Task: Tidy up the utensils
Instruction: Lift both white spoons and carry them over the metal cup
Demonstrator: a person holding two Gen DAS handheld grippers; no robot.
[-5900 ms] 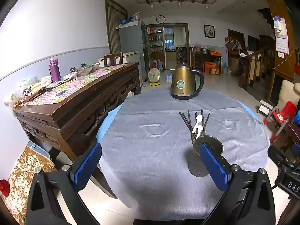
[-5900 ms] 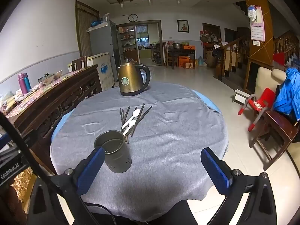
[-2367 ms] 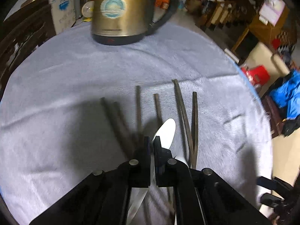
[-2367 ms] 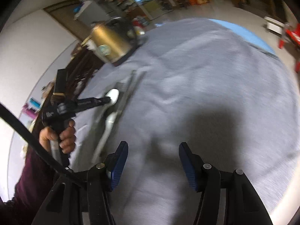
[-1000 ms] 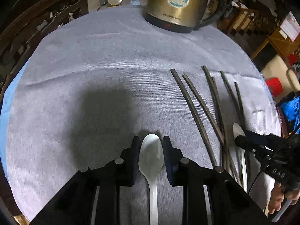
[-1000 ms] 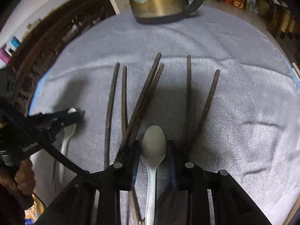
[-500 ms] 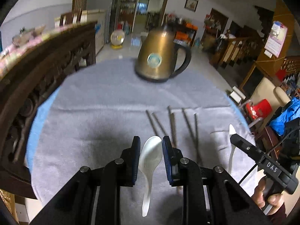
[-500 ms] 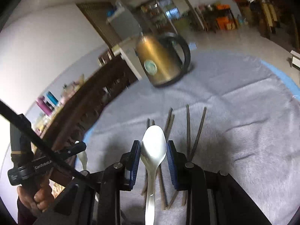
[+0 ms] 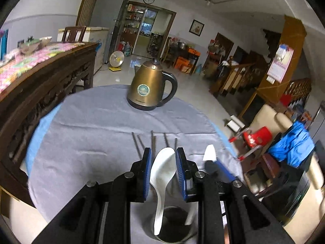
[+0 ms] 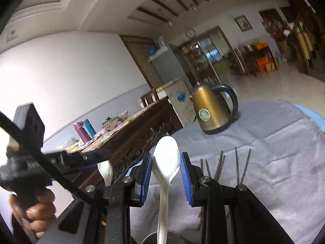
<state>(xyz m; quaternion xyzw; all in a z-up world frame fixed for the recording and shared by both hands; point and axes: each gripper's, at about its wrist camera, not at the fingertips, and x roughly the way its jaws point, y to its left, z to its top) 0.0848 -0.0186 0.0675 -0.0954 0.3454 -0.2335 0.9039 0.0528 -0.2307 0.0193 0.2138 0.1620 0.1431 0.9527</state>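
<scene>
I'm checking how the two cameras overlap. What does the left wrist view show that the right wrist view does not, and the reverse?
Only the left wrist view shows the red plastic chair, the blue jacket and the wall calendar. Only the right wrist view shows the pink bottle, the blue bottle and the person's left hand. Both show the gold electric kettle, dark chopsticks on the grey tablecloth, the round metal utensil cup, and a white ceramic spoon in each gripper.

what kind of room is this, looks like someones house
Most likely the dining and living area of a family home. A round table under a grey cloth holds a brass-coloured electric kettle, a refrigerator stands by a doorway, and a carved wooden sideboard runs along the wall.
</scene>
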